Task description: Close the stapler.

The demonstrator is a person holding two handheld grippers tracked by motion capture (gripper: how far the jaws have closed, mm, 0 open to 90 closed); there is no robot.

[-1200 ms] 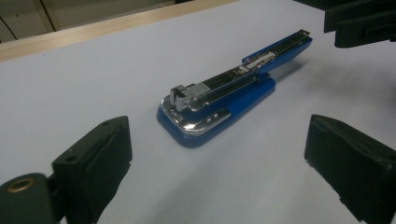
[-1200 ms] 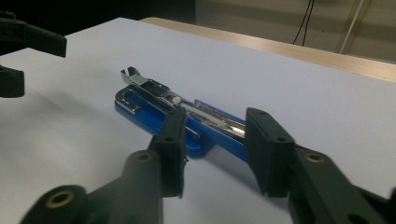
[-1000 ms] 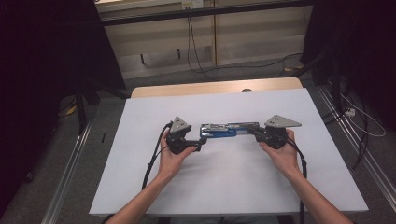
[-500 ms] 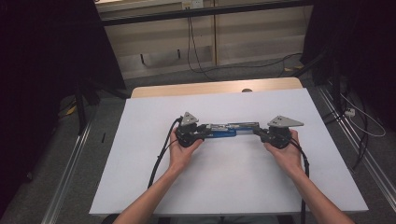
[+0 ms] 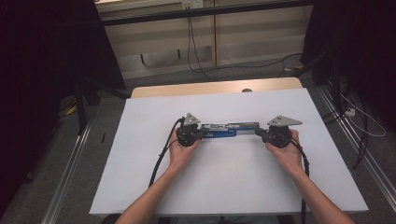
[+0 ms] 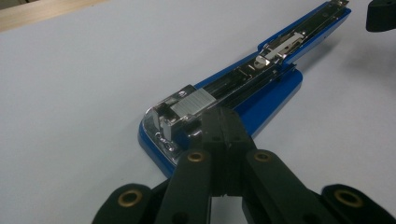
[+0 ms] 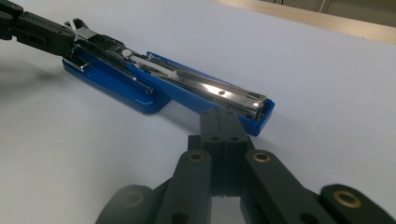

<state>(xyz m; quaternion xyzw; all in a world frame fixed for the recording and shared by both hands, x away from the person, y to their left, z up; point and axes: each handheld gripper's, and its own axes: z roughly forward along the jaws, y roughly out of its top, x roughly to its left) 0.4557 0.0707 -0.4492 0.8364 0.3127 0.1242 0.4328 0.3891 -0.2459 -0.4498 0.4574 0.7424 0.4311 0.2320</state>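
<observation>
**Both tools pressed shut against an opened blue stapler**

A blue stapler [image 5: 227,130] lies folded open and flat near the middle of the white tabletop [image 5: 140,186], stretched left to right between the person's two hands. Its blue base sits at the left half, and the shiny metal staple channel runs on to the right end.

The left tool [image 5: 201,133] has its two black jaws drawn fully together, no gap between them. In the left gripper view the joined tips [image 6: 221,122] rest on the stapler [image 6: 243,88] at its head end, just beside the ribbed silver block, touching the metal there. They grip nothing; they only press against it.

The right tool [image 5: 259,133] is likewise closed, jaws flat against each other. In the right gripper view the tips [image 7: 223,116] meet the far end of the stapler [image 7: 187,88], right under the end of the bright channel where the blue shell stops. Nothing sits between the jaws. The left tool [image 7: 32,28] shows at the top left corner there, at the opposite end.

Compared with a second ago, the left hand [image 5: 182,149] has slid in to the right, bringing its tool from just off the stapler's left end up onto it. The right hand [image 5: 286,151] has hardly shifted, and the stapler lies where it was.
</observation>
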